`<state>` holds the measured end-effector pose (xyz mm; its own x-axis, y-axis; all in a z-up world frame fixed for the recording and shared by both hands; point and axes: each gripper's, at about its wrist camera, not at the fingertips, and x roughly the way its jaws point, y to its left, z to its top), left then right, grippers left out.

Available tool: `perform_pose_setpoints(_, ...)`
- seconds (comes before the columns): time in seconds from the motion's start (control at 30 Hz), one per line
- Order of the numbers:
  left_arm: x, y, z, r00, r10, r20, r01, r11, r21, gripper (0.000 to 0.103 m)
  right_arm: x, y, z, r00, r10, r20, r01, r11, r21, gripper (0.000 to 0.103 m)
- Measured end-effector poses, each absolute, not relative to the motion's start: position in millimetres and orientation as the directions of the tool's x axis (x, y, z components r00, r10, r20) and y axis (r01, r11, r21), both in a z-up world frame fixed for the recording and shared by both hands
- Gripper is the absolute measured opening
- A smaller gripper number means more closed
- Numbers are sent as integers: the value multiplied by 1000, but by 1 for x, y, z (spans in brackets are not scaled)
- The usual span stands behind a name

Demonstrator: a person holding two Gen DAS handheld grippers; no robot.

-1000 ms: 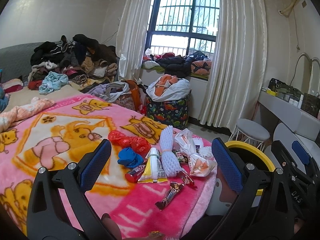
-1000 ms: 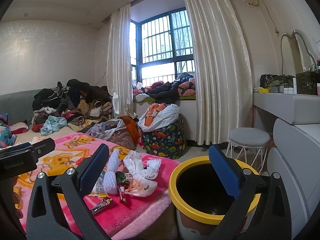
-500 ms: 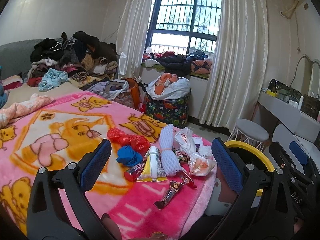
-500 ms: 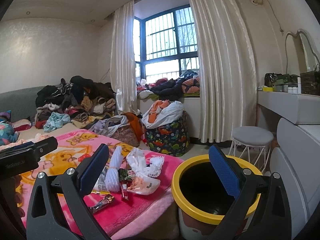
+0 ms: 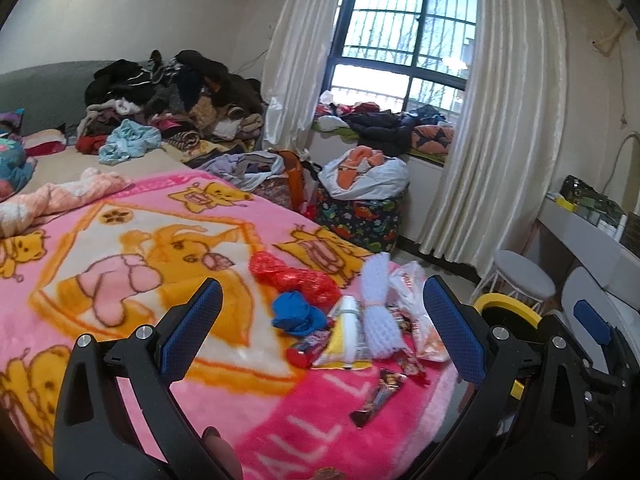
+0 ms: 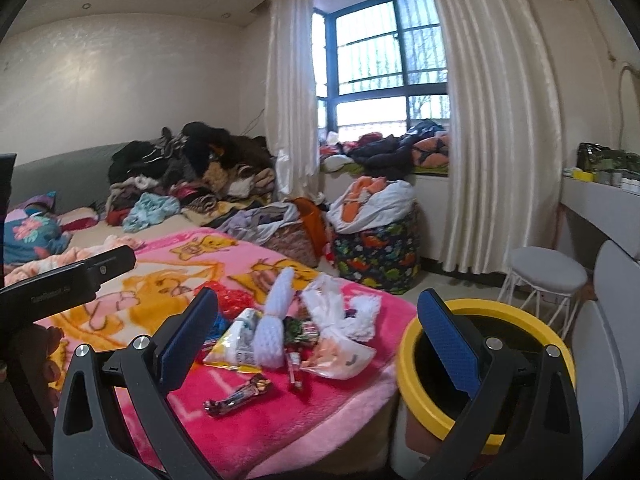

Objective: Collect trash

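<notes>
Since a second ago both views have swung a little leftward and upward, so the trash pile (image 5: pixel 360 328) sits lower between the fingers. The left tool (image 5: pixel 320 328) and the right tool (image 6: pixel 316 336) are both spread wide and empty. The pile lies on the pink blanket (image 5: pixel 120 280) just left of the yellow-rimmed bin (image 6: pixel 480 380). The candy bar wrapper (image 6: pixel 238 396) is the piece nearest the right tool, its long axis running across the fingers' line.
</notes>
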<state>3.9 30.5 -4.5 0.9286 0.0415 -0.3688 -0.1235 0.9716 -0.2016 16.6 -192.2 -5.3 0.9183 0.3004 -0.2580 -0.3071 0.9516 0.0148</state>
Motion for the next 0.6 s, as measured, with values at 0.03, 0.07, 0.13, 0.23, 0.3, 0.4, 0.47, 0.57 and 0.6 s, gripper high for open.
perform_pose_setpoints(0.03,5,35,-5,927,47,-372,-131,970,-204,92,20,-189,-6,913,311,-266,-319,948,12,97)
perform_pose_setpoints(0.07,6,39,-6,925,50,-377,-136,969,-207,92,21,-187,-5,908,319,-271,-328,945,12,97)
perform_pose_setpoints(0.13,9,45,-7,922,54,-384,-147,965,-217,92,28,-182,-5,896,340,-284,-350,937,16,97)
perform_pose_setpoints(0.23,16,55,-11,913,58,-403,-163,959,-232,92,38,-176,-5,885,356,-298,-371,929,9,97)
perform_pose_setpoints(0.3,21,60,-12,912,49,-408,-160,957,-242,92,44,-173,-6,878,368,-308,-381,924,17,97)
perform_pose_setpoints(0.4,29,64,-11,912,35,-409,-151,955,-254,92,56,-173,-6,872,366,-325,-380,925,25,97)
perform_pose_setpoints(0.47,36,65,-11,912,22,-409,-140,955,-260,92,66,-176,-8,869,363,-338,-373,927,36,97)
perform_pose_setpoints(0.57,49,63,-12,908,-9,-419,-118,954,-276,92,81,-186,-10,864,348,-365,-355,933,51,97)
perform_pose_setpoints(0.6,55,62,-13,905,-20,-425,-112,952,-284,92,87,-189,-11,862,341,-374,-346,937,57,97)
